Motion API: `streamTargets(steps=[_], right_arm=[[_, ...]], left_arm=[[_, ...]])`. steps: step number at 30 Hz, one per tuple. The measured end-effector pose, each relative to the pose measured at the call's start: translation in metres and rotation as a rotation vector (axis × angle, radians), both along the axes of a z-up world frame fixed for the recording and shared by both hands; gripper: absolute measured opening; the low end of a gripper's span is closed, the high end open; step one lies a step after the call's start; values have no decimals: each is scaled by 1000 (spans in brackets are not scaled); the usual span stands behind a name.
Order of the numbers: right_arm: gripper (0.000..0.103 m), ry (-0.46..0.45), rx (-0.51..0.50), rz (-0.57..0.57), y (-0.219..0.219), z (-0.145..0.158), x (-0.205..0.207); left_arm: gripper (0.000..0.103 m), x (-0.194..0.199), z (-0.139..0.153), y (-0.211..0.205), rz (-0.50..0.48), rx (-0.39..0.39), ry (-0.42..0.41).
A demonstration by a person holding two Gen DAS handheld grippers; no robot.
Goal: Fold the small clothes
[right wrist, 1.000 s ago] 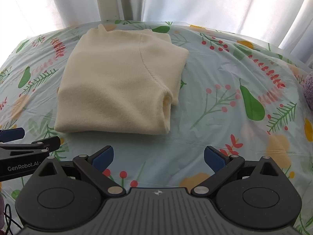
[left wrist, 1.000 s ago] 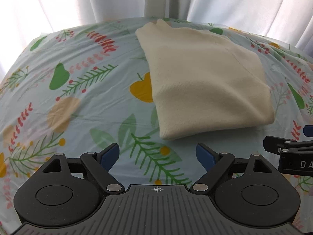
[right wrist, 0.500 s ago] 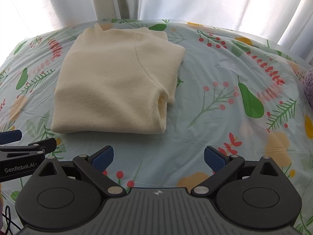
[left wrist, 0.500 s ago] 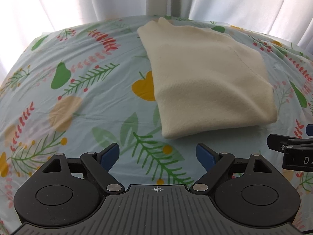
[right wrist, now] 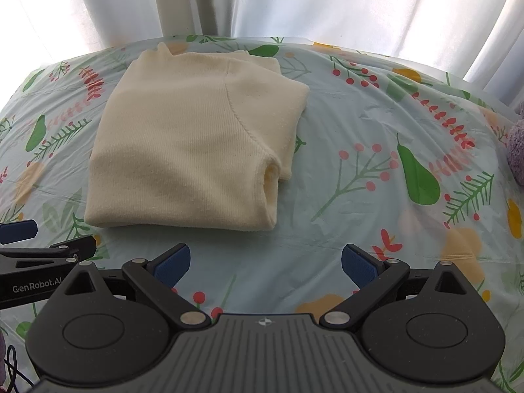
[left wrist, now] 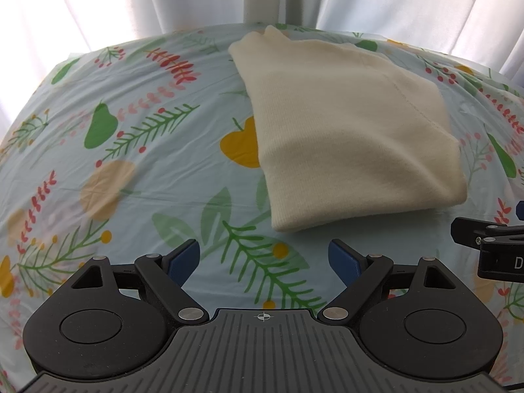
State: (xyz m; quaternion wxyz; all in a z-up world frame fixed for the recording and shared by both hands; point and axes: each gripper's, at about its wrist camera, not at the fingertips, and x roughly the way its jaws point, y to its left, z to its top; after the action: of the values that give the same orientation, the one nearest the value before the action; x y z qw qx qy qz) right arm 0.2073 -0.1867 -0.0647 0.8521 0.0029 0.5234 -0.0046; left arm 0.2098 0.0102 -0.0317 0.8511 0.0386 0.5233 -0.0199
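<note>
A cream knitted sweater (left wrist: 340, 134) lies folded into a compact rectangle on the leaf-and-fruit patterned cloth (left wrist: 137, 170). In the right wrist view the same sweater (right wrist: 193, 144) sits left of centre, its folded sleeve edge facing right. My left gripper (left wrist: 263, 258) hovers just short of the sweater's near edge, open, with nothing between its blue pads. My right gripper (right wrist: 265, 263) is likewise open and empty, a little short of the sweater's near right corner. Each gripper's tip shows at the edge of the other's view.
White curtains (right wrist: 294, 3) hang behind the far edge of the cloth-covered surface. A purple fuzzy object (right wrist: 517, 154) sits at the right edge. Dark cables (right wrist: 13, 370) show at the lower left of the right wrist view. Bare patterned cloth (right wrist: 409, 177) spreads right of the sweater.
Both views have shifted only slightly; the sweater sits a touch differently in frame. The sweater itself and both open grippers look unchanged.
</note>
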Motion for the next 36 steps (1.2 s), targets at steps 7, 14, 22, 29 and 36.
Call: streamTargets(steps=[7, 14, 22, 29, 36], right_arm=[[99, -3, 0, 0, 0, 0, 0], [99, -2, -5, 0, 0, 1, 1], [99, -1, -3, 1, 0, 0, 1], [99, -3, -1, 2, 0, -1, 2], [99, -3, -1, 1, 0, -1, 2]], left_arm=[[90, 1, -1, 0, -4, 2, 0], [90, 1, -2, -1, -4, 3, 0], [90, 2, -2, 0, -3, 3, 2], [90, 2, -2, 1, 1, 4, -3], [90, 3, -2, 2, 0, 5, -1]])
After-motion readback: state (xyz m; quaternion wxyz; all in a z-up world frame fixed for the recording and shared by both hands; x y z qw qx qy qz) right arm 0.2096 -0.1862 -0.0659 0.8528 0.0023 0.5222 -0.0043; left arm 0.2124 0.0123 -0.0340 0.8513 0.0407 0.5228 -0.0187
